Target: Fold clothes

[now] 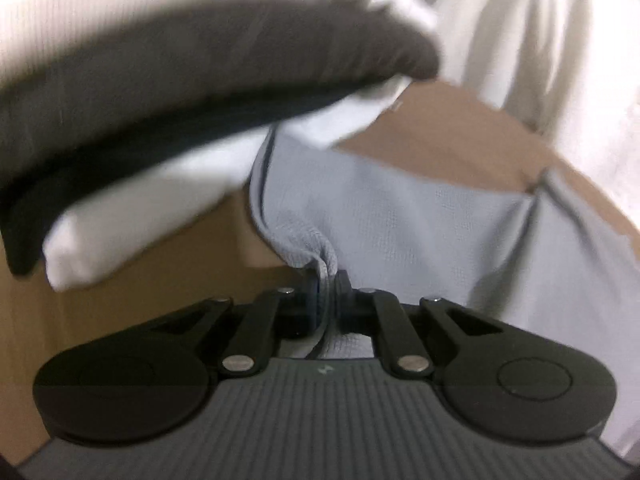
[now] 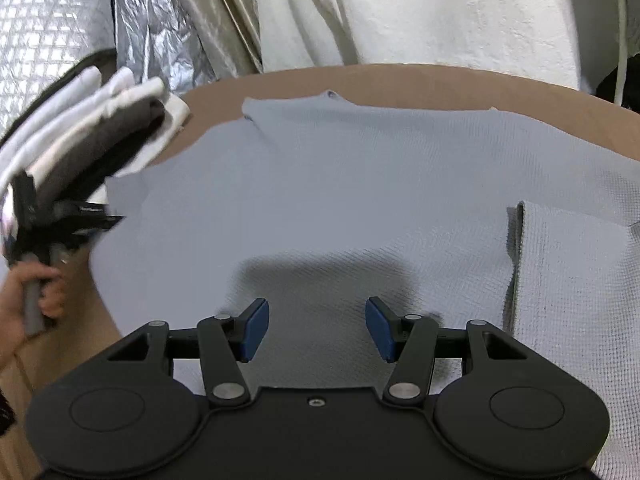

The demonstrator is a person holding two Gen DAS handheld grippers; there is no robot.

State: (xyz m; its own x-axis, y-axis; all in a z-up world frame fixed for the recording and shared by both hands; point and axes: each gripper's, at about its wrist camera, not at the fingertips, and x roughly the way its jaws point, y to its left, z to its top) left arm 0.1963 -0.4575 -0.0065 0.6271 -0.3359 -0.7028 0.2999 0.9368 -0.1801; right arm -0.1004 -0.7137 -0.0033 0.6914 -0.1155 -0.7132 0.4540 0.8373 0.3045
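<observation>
The pale grey-blue garment (image 2: 328,184) lay spread flat across the brown surface (image 2: 440,78), its waffle-textured cloth covering most of it, with one part (image 2: 572,280) folded over on top at the right side of the right wrist view. At the garment's left edge, the left gripper (image 1: 327,280) was pinched tight on a bunched ridge of the cloth, the fabric gathered between the two fingers and drawn up into creases. In the right wrist view that gripper appeared blurred at the left, held by a hand (image 2: 28,300) on its grey handle. The right gripper (image 2: 317,328) hovered over the near middle of the garment with its blue pads (image 2: 254,334) standing apart and nothing between them, its shadow falling on the cloth just ahead. A stack of folded clothes (image 2: 100,128), white and dark brown layers, sat beside the garment on the left. Behind the surface hung white fabric (image 2: 440,12) and silvery crinkled sheeting (image 2: 148,20).
</observation>
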